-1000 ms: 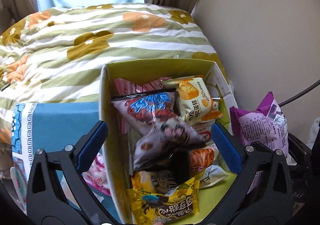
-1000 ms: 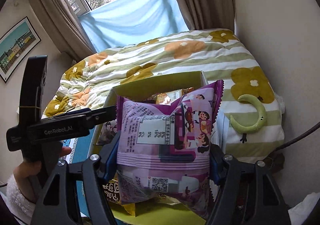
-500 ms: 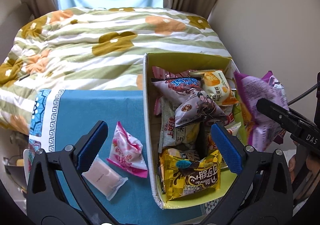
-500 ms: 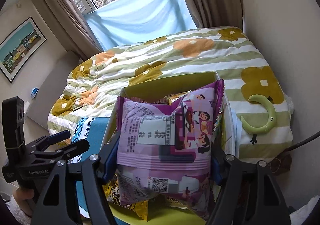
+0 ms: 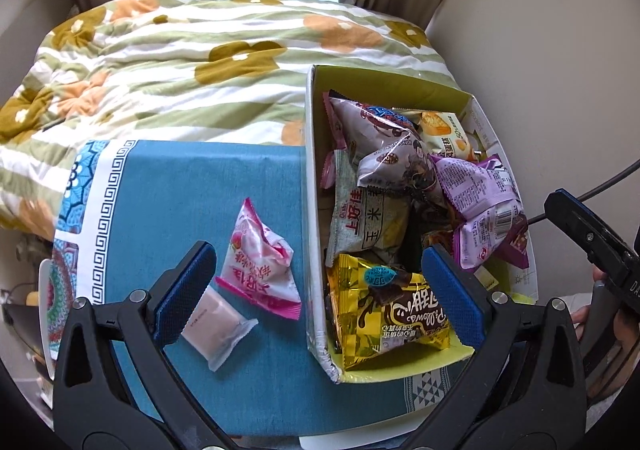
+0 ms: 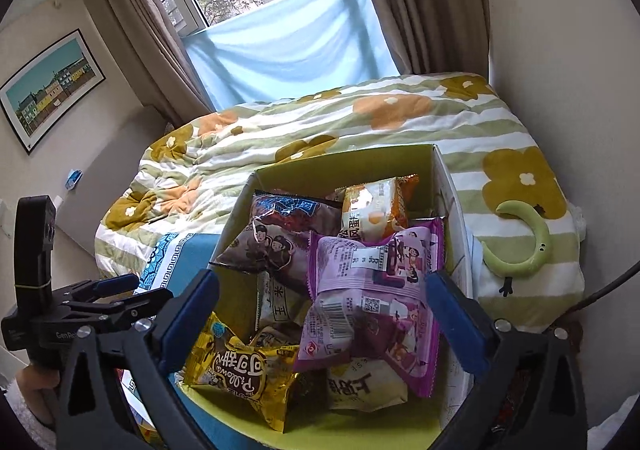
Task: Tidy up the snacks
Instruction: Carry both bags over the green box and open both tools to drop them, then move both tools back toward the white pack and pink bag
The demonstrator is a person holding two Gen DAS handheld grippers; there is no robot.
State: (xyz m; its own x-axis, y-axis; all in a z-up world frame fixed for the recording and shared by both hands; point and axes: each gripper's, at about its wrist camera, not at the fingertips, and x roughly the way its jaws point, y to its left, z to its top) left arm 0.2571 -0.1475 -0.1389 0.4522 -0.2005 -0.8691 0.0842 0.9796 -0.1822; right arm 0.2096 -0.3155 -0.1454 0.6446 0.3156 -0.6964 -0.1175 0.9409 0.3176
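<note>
A cardboard box (image 5: 316, 210) with a yellow-green inside stands on the blue cloth (image 5: 180, 186) and holds several snack packets. A purple packet (image 6: 372, 290) lies on top of the pile, also seen as the purple packet (image 5: 480, 206) in the left wrist view. My right gripper (image 6: 324, 298) hangs over the box (image 6: 344, 162), jaws opening wide, pads off the purple packet between them. My left gripper (image 5: 316, 282) is open and empty, straddling the box's left wall. A pink packet (image 5: 260, 262) and a small pale packet (image 5: 216, 324) lie on the cloth beside its left finger.
A bed with a striped, flowered duvet (image 5: 200, 62) lies behind the cloth and box. A green crescent toy (image 6: 524, 246) rests on it to the right of the box. A wall and a black cable (image 5: 600, 186) close in the right side. A yellow packet (image 5: 384, 322) fills the box's near end.
The right gripper opened and the purple packet dropped onto the pile in the box. The left gripper moved left off the box, bringing the cloth and its two packets into view.
</note>
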